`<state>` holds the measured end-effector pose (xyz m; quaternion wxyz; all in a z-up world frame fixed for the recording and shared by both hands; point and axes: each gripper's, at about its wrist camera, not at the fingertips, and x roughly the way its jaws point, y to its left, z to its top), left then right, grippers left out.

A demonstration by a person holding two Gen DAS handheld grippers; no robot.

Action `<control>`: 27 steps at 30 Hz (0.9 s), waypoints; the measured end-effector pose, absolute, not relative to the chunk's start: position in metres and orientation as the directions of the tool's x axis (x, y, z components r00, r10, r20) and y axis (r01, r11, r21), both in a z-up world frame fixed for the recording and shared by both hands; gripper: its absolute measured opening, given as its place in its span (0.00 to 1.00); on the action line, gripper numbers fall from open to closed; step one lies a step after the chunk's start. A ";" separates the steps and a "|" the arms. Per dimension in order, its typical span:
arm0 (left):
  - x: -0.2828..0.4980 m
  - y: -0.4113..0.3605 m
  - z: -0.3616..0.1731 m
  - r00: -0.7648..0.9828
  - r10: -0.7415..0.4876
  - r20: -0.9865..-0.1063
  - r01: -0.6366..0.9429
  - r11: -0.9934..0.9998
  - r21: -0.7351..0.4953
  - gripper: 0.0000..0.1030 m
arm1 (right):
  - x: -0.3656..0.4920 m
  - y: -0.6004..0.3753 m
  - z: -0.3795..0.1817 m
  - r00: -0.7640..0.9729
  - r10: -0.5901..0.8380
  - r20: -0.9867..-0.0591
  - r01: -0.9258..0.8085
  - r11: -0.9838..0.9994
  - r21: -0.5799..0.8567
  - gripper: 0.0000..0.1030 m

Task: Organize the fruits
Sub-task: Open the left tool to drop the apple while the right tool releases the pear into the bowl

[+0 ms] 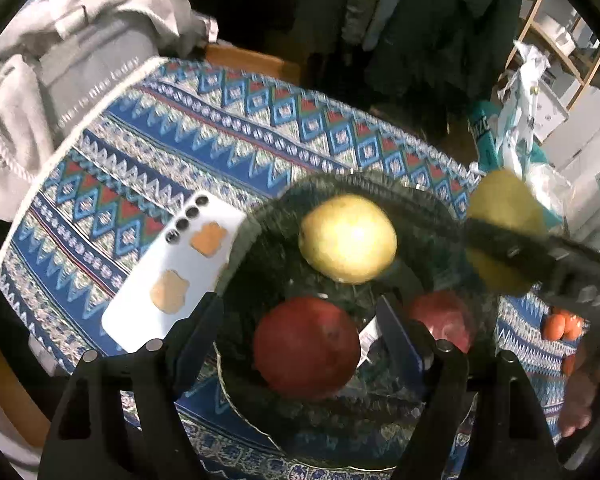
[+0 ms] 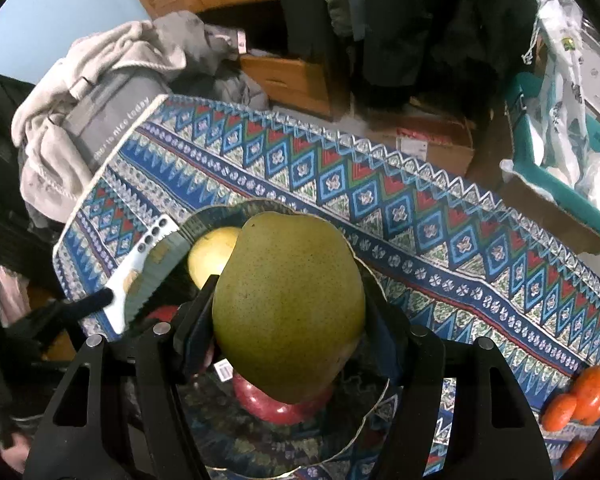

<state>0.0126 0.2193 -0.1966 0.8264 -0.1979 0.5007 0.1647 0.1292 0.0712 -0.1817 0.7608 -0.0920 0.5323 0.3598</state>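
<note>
Pear sits clamped in the right tongs, hanging just above the dark plate that lies toward the near edge of the table. A yellow apple and red apples already fill much of it. Best to lower into the free rim space, release only once it rests. The left tongs stand apart, empty, over the red apples.

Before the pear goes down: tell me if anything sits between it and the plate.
The pear, clamped in the right gripper, hangs over the plate. A red apple lies right under it; a yellow apple sits further back.
</note>
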 end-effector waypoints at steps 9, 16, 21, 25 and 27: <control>0.005 0.224 -0.177 0.495 0.154 -0.855 -0.487 0.864 -0.126 0.78 | 0.135 0.077 -0.207 0.136 0.400 -0.906 -0.647 0.728 0.225 0.66; 0.001 0.227 -0.168 0.517 0.148 -0.843 -0.496 0.855 -0.154 0.78 | 0.134 0.074 -0.208 0.143 0.386 -0.911 -0.653 0.729 0.206 0.69; 0.000 0.225 -0.161 0.533 0.153 -0.832 -0.495 0.854 -0.160 0.78 | 0.132 0.071 -0.188 0.186 0.420 -0.888 -0.659 0.724 0.204 0.69; -0.003 0.222 -0.154 0.544 0.153 -0.825 -0.490 0.856 -0.164 0.78 | 0.131 0.066 -0.168 0.214 0.451 -0.867 -0.653 0.726 0.216 0.69; -0.004 0.220 -0.147 0.554 0.155 -0.818 -0.485 0.859 -0.166 0.78 | 0.129 0.061 -0.155 0.243 0.458 -0.855 -0.649 0.732 0.207 0.69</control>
